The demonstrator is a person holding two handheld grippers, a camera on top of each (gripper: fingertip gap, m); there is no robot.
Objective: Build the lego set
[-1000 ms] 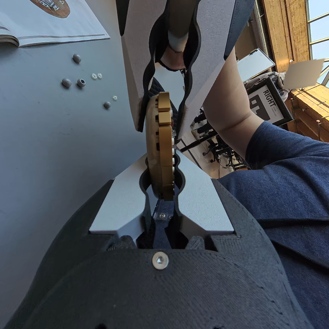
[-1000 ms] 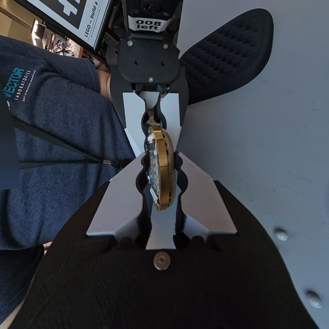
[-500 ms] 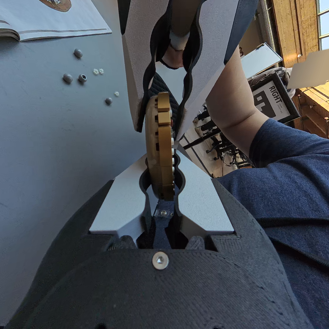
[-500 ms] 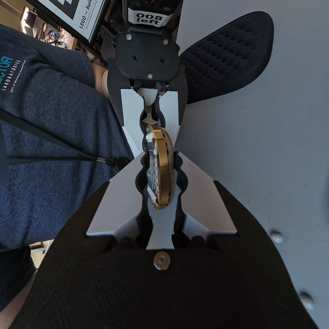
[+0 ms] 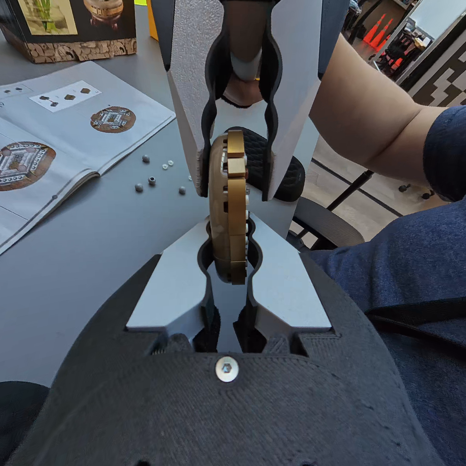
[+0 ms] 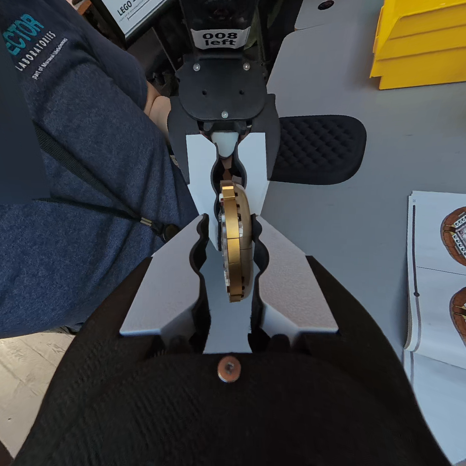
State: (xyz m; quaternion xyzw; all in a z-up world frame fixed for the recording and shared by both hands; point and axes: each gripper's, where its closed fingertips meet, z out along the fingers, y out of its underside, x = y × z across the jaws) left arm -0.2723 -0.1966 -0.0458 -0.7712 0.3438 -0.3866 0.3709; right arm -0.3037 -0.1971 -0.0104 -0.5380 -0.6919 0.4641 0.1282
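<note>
A round gold and tan lego disc [image 5: 235, 201] is held on edge above the grey table [image 5: 75, 252]. My left gripper [image 5: 228, 219] is shut on its near edge. My right gripper [image 5: 234, 196] comes in from the opposite side, its jaws around the far edge. In the right wrist view the disc [image 6: 233, 252] rests against one finger of my right gripper [image 6: 229, 216], and a gap shows at the other finger, so the gripper is open. White studs show on one face of the disc.
An open instruction booklet [image 5: 75, 141] and the set's box [image 5: 70, 27] lie on the table. Several small grey round pieces [image 5: 151, 180] lie beside the booklet. A black dimpled pad [image 6: 320, 148] and yellow bins [image 6: 423, 42] are farther off. A person's blue-shirted torso [image 5: 403, 277] is close by. There is about 4 cm between the tips of the two grippers.
Both grippers and the disc have tilted together, bringing the booklet, box and bins into view. My right gripper's jaws have loosened from the disc. My left gripper keeps its grip.
</note>
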